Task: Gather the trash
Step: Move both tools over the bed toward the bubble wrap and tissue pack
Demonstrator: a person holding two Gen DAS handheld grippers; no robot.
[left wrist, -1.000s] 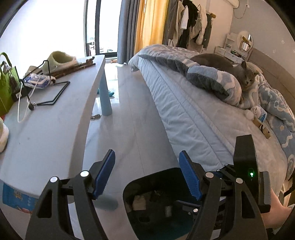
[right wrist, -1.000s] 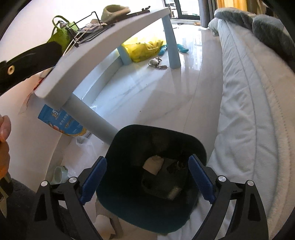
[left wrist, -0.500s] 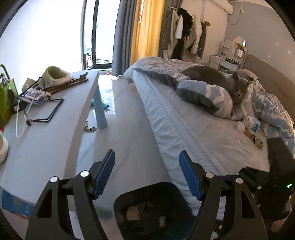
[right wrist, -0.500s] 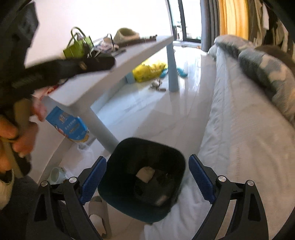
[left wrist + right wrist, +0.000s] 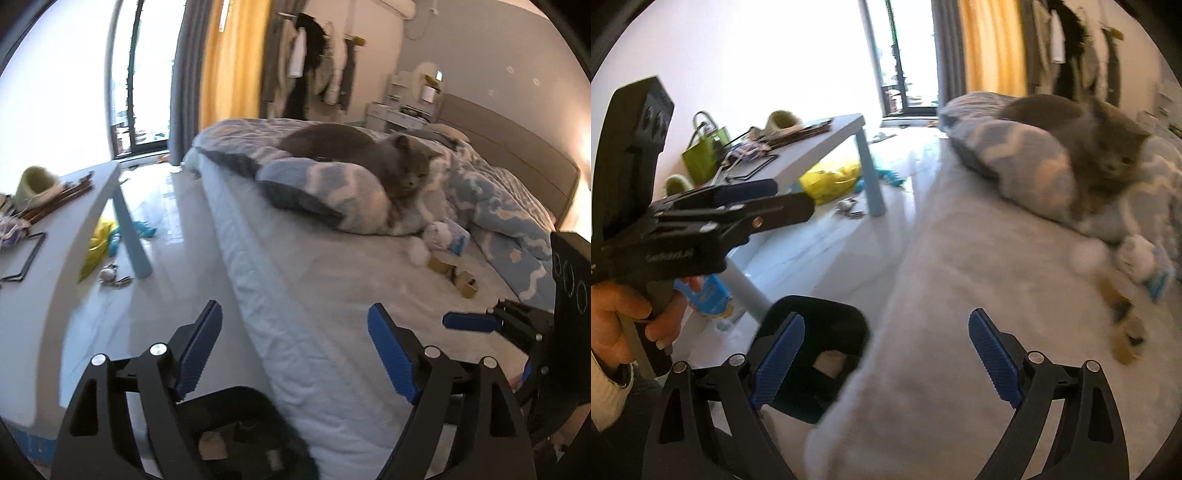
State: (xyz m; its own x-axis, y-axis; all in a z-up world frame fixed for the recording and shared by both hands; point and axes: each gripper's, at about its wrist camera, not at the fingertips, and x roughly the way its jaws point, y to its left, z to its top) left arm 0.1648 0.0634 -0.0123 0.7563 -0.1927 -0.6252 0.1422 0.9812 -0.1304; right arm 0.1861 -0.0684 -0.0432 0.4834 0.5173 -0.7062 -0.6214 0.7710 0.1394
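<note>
A dark trash bin stands on the floor between the bed and the table, with crumpled paper inside; its rim shows in the left wrist view. My left gripper is open and empty above the bed edge. My right gripper is open and empty above the bin and bed edge. On the bed lie white crumpled tissues, a white ball, a blue-white packet and brown cardboard rolls. These show blurred in the right wrist view.
A grey cat lies on a pillow on the bed. A pale blue table at left holds clutter. A yellow bag and small items lie on the floor beneath it. A blue packet sits by the table leg.
Both grippers have risen and swung right, from over the bin toward the bed. The bin has dropped low in both views. Both stay open.
</note>
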